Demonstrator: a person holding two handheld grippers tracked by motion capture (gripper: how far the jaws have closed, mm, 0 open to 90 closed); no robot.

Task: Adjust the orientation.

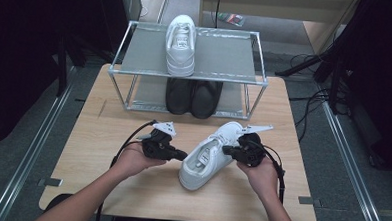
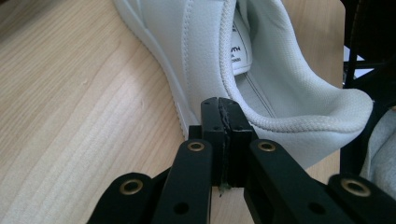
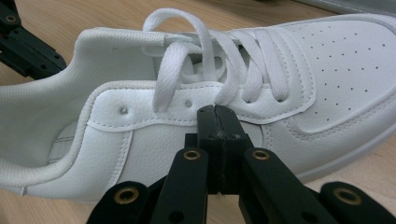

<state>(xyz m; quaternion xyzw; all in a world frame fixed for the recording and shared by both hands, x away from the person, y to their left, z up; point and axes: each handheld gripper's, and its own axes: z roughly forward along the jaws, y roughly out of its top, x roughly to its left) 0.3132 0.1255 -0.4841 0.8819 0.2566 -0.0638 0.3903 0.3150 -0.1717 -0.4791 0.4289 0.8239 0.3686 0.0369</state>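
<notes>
A white sneaker (image 1: 208, 153) lies on the wooden table (image 1: 108, 136), toe pointing away to the right. My left gripper (image 1: 182, 154) is shut with nothing in it; its tip (image 2: 223, 108) sits against the shoe's (image 2: 261, 70) collar near the heel. My right gripper (image 1: 226, 150) is shut and empty too, its tip (image 3: 218, 114) close to the shoe's (image 3: 327, 74) side just below the laces (image 3: 205, 56). A second white sneaker (image 1: 181, 45) stands on the top shelf of the metal rack (image 1: 226, 54).
A pair of black shoes (image 1: 193, 96) sits on the rack's lower shelf. The rack stands at the table's far edge. Cables (image 1: 309, 100) lie on the floor to the right, and black curtains hang on both sides.
</notes>
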